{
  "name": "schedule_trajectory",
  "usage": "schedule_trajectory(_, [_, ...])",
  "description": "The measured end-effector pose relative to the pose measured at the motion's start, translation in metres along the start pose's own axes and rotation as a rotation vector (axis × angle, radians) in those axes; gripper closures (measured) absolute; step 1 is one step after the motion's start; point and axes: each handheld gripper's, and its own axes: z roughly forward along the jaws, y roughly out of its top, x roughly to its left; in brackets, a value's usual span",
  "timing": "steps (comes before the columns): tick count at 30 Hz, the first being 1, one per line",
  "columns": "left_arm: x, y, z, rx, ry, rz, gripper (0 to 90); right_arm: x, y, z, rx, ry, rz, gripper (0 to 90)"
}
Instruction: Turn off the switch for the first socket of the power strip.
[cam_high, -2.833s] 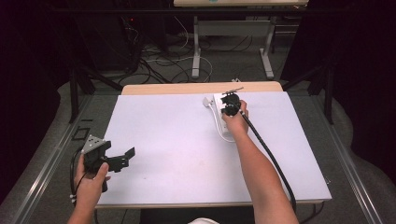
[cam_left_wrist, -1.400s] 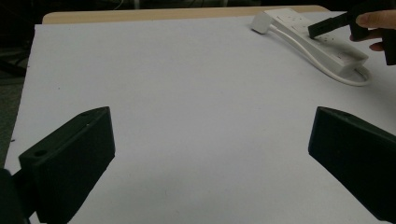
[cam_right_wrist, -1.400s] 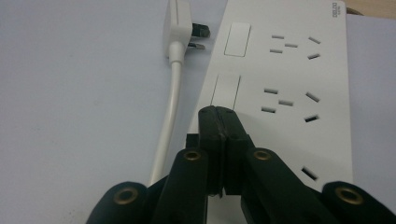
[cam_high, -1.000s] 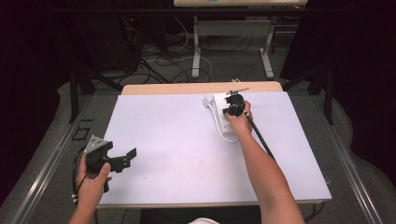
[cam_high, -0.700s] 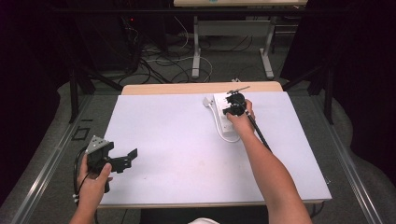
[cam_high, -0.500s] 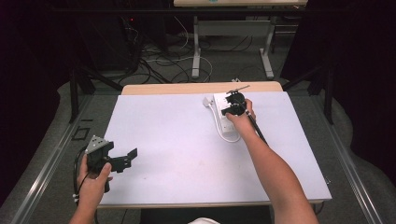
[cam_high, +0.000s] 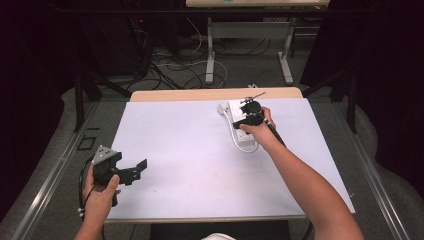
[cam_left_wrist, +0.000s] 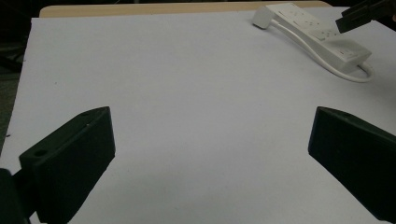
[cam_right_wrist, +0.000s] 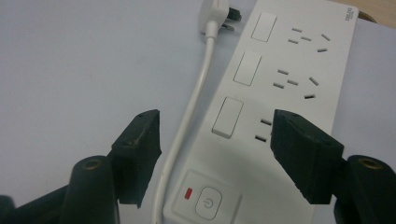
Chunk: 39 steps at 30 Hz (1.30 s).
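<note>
Power strip (cam_high: 243, 125) lies on white table (cam_high: 190, 150); cables litter floor (cam_high: 175, 60)

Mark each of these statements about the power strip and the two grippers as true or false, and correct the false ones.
1. The right gripper has its jaws open over the white power strip. True.
2. The power strip's plug is pushed into one of its own sockets. False: the plug lies on the white table beside the strip's far end, its pins bare.
3. The left gripper is shut on the cord. False: its jaws stand wide apart over bare table, far from the strip.
4. A small red mark sits next to the strip's power button. True.
5. The cord runs alongside the strip. True.
</note>
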Motion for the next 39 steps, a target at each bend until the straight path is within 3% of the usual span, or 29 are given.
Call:
schedule_trajectory(3, [0.0,0.0,0.0,0.002,0.0,-0.002,0.6,0.008,-0.003,-0.005,0.014,0.006,-0.052,26.8])
schedule_trajectory(8, [0.0,0.0,0.0,0.0,-0.001,-0.002,0.6,0.017,-0.008,-0.012,0.023,0.027,-0.096,30.0])
schedule_trajectory(15, [0.0,0.0,-0.001,-0.001,0.002,-0.008,0.6,0.036,-0.017,-0.035,0.033,0.066,-0.189,25.0])
schedule_trajectory(18, [-0.001,0.0,-0.001,-0.002,0.001,-0.005,0.6,0.04,-0.02,-0.04,0.02,0.092,-0.188,24.6])
schedule_trajectory(22, [-0.001,0.0,-0.001,0.003,0.0,-0.003,0.6,0.042,-0.027,-0.051,-0.012,0.123,-0.181,15.4])
schedule_trajectory(24, [-0.001,0.0,-0.001,0.005,0.0,-0.002,0.6,0.042,-0.032,-0.061,0.021,0.147,-0.193,14.4])
schedule_trajectory(27, [-0.001,0.0,-0.001,0.002,-0.001,-0.008,0.6,0.041,-0.036,-0.066,0.018,0.164,-0.183,12.9])
schedule_trajectory(30, [-0.001,0.0,-0.001,0.006,0.0,-0.005,0.6,0.036,-0.043,-0.08,-0.04,0.173,-0.178,9.1])
schedule_trajectory(36, [-0.003,0.0,0.0,0.01,-0.003,0.001,0.6,0.028,-0.054,-0.096,-0.088,0.199,-0.156,4.2])
schedule_trajectory(39, [-0.004,-0.001,0.001,0.009,-0.004,-0.001,0.6,0.024,-0.061,-0.101,-0.094,0.189,-0.16,0.0])
